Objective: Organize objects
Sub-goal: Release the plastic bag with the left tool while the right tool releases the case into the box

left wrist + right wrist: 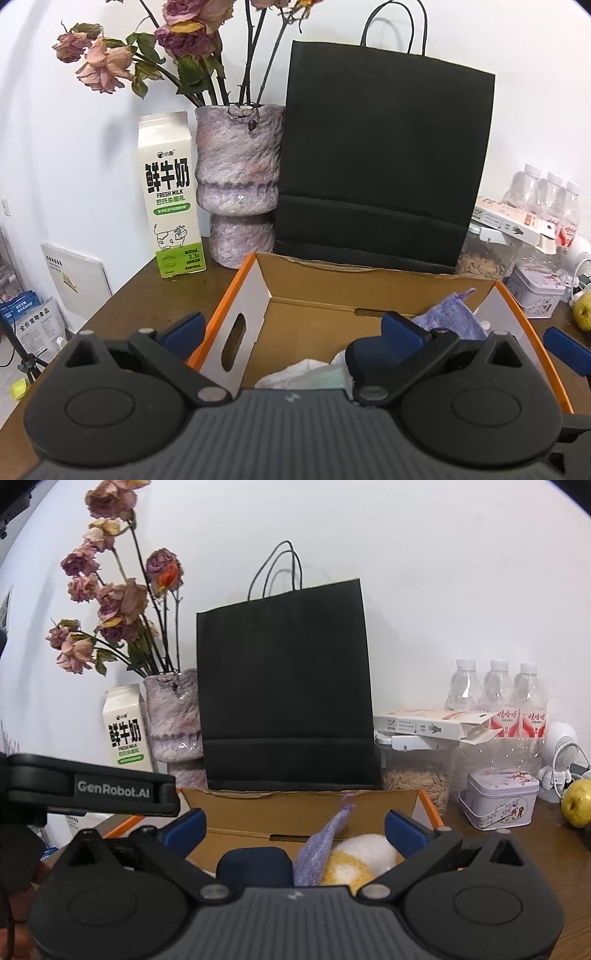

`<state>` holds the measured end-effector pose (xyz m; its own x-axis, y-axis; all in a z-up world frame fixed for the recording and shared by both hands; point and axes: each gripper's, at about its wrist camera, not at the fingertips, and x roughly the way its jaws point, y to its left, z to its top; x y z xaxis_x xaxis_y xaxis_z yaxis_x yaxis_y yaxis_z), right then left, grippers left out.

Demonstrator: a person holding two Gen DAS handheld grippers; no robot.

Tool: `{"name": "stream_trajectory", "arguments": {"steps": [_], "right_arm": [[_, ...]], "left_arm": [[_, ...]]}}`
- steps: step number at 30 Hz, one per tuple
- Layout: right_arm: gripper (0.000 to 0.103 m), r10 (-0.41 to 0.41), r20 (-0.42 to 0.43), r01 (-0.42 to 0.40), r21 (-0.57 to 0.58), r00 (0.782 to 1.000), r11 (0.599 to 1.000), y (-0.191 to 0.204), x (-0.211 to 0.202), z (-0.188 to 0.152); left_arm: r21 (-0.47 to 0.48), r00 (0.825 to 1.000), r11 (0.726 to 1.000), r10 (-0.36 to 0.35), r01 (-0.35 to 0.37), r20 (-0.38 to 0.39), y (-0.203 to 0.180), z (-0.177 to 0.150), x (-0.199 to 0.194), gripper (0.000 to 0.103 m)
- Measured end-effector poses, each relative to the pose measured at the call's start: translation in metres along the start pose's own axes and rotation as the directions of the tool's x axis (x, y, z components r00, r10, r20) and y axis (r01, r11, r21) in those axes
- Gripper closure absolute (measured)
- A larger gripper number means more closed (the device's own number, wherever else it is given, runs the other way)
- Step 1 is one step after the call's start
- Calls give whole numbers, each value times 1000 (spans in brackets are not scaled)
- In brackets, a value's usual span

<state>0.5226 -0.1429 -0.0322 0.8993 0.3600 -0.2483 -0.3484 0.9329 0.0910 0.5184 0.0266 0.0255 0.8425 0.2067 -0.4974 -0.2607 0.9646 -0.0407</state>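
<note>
On the brown table [122,295], in front of the black paper bag [384,162], sits the open cardboard box [255,295] with orange edges, and both grippers hover at its near rim. It looks light and fairly stiff, with a cut-out handle slot in its left wall that I would judge the safest hold for shifting it. Inside lie soft things: a dark blue pad-like item [255,866], a purple knitted cloth [321,849] leaning up against a fluffy white and yellow bundle [364,856], and some crumpled white fabric [299,373]. All should be light, limp and forgiving; a pinch on a raised fold would do. Left gripper [291,328] has its jaws spread fully apart, gripping nothing. Right gripper [295,829] is likewise wide open, with the cloth in the gap but not pinched.
</note>
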Motion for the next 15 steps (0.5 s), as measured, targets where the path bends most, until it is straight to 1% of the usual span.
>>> {"name": "stream_trajectory", "arguments": {"steps": [8,15], "right_arm": [[0,3,54,0,-53,999,999,9,-33,-7],[0,10,45,-6,-82,999,997,10,-58,-19]], "left_arm": [[-14,1000,1000,-28,28,9,13,-7,-25,0],[-22,999,999,-45,45,9,27,-19,-47,0]]}}
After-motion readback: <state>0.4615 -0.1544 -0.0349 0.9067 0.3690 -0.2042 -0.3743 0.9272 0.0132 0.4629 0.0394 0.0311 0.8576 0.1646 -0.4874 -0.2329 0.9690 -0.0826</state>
